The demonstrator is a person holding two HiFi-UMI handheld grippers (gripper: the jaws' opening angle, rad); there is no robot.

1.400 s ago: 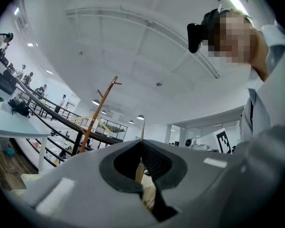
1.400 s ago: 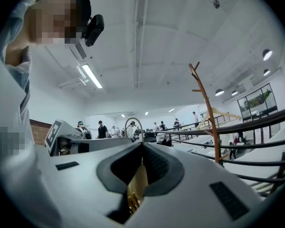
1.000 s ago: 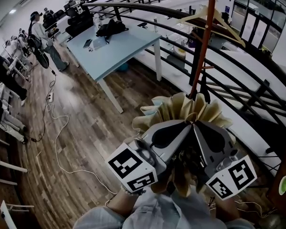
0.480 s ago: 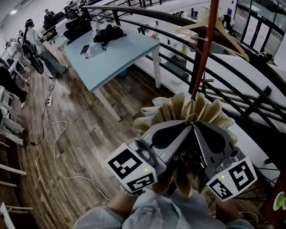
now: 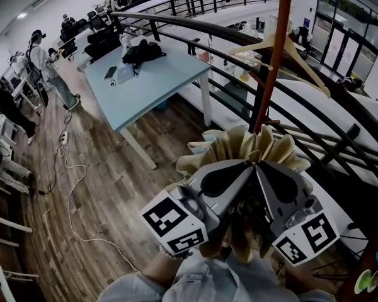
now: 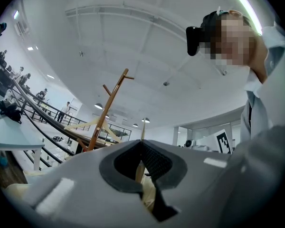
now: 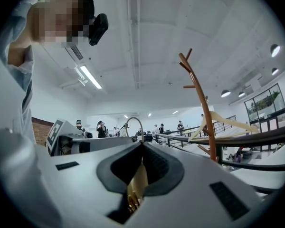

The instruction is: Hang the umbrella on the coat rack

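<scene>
A folded cream umbrella (image 5: 246, 145) is held upright between both grippers close to my chest, its ruffled fabric fanning out above the jaws. My left gripper (image 5: 244, 165) and right gripper (image 5: 260, 165) meet tip to tip, both shut on the umbrella. In the left gripper view the jaws (image 6: 141, 145) pinch cream fabric (image 6: 140, 171). In the right gripper view the jaws (image 7: 141, 146) clamp the umbrella (image 7: 137, 183), with its curved handle (image 7: 133, 122) rising above them. The orange-brown coat rack pole (image 5: 274, 55) stands just beyond the umbrella, with a wooden hanger (image 5: 293, 49) on it.
A black curved railing (image 5: 239, 39) runs behind the coat rack, with a drop beyond it. A light blue table (image 5: 157, 77) with a black bag (image 5: 142, 50) stands at the left. A white cable (image 5: 75, 187) lies on the wooden floor. People stand at the far left.
Both grippers and the umbrella keep their place in view. The head view has shifted slightly, so the coat rack pole and table sit a little lower and nearer. People in the background have moved.
</scene>
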